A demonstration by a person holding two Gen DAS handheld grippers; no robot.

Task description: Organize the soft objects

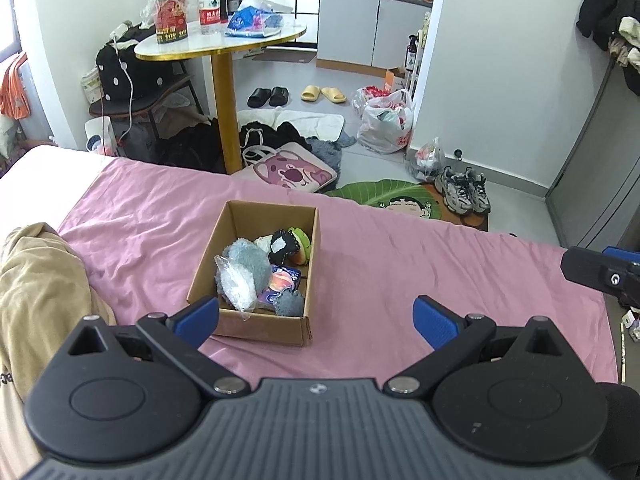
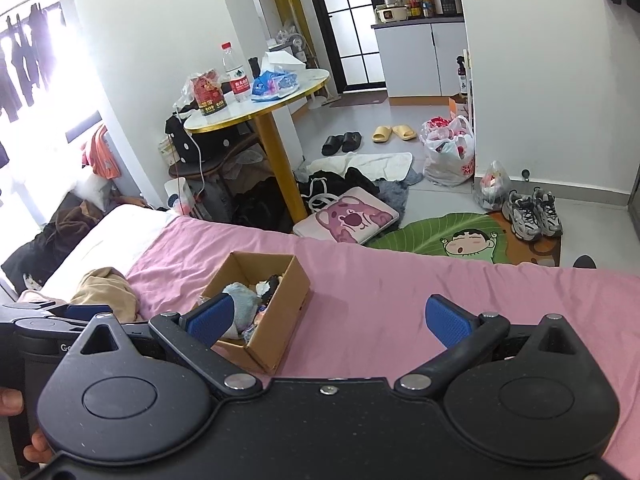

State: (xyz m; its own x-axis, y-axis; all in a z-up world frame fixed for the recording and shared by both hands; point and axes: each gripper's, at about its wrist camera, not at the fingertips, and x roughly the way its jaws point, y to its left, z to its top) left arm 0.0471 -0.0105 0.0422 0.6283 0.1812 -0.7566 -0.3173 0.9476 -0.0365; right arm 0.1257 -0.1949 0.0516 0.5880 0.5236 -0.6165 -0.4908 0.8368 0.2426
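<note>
Where pink sheet (image 1: 400, 264) lies, beige cloth (image 1: 36, 280) flanks box (image 1: 264, 326).

A brown cardboard box (image 1: 256, 280) sits on the pink bedsheet (image 1: 380, 280), with a grey-blue fluffy item (image 1: 250, 260) inside. At nine o'clock lies a tan cloth (image 1: 40, 280). Both tools have blue fingers (image 1: 434, 322) on black frames. At one o'clock, a green leaf-pattern rug (image 1: 384, 194).

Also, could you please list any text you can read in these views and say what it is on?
"SU" over "M", cut off: red print on the white plastic bag.
"Go", cut off: on the black camera body.
Water bottle and red container labels: too small to read.
</note>
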